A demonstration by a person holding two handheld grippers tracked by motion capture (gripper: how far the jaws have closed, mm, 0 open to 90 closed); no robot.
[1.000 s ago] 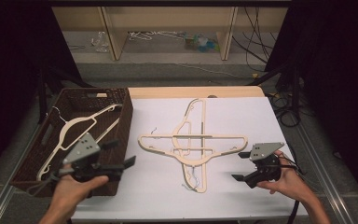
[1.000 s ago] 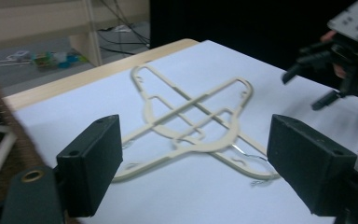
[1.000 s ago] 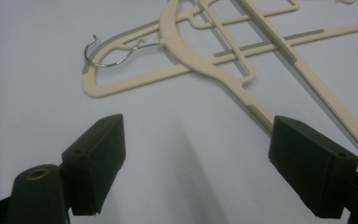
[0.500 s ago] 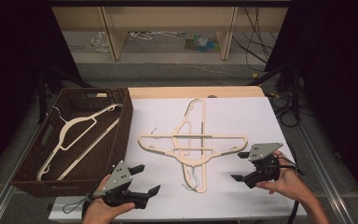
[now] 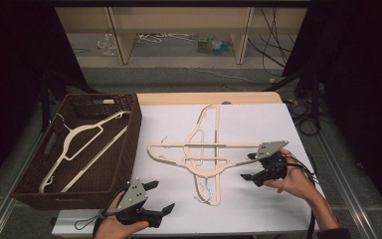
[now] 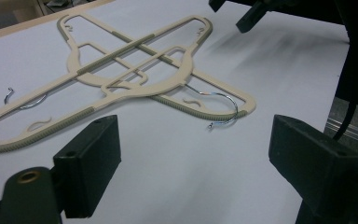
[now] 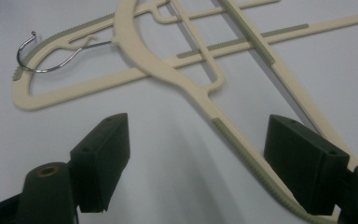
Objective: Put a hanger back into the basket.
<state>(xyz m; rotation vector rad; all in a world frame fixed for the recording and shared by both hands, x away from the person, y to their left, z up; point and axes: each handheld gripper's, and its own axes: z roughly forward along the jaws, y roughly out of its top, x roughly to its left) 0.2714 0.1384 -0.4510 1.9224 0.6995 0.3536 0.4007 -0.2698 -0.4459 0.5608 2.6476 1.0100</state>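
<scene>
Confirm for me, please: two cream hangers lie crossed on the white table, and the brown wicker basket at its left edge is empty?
Not quite: the brown wicker basket is not empty; one cream hanger lies in it, as the high view shows. The rest holds: two cream hangers lie crossed on the white table.

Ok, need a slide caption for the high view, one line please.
Both open grippers, left gripper and right gripper, approach crossed beige hangers on the white table; one hanger lies in the brown basket.
</scene>
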